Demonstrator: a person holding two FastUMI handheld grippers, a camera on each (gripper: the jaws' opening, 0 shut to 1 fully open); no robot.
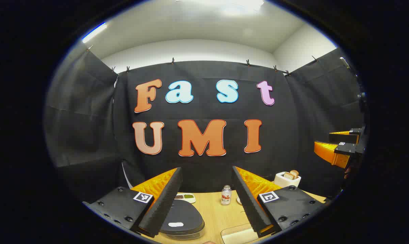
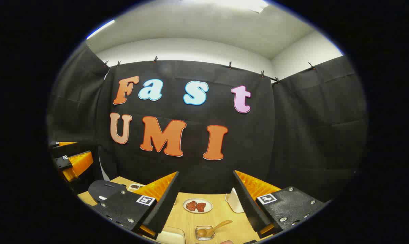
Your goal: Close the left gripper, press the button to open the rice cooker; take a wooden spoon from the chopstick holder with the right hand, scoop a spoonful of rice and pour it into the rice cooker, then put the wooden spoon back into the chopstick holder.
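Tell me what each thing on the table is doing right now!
rice cooker: lid shut.
left gripper: open, holding nothing.
right gripper: open, holding nothing.
wooden spoon: resting in its clear holder, untouched.
small bottle: upright, cap on.
plate: flat, food on it.

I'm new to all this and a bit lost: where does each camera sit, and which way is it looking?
Left gripper view: rides on the left gripper, facing the booth wall over the table; own fingers spread at the bottom, cooker below, right gripper off to the side.
Right gripper view: rides on the right gripper, facing the same wall; own fingers spread, spoon in a small holder below, left gripper at the edge.
Shared: wall, table, cooker.
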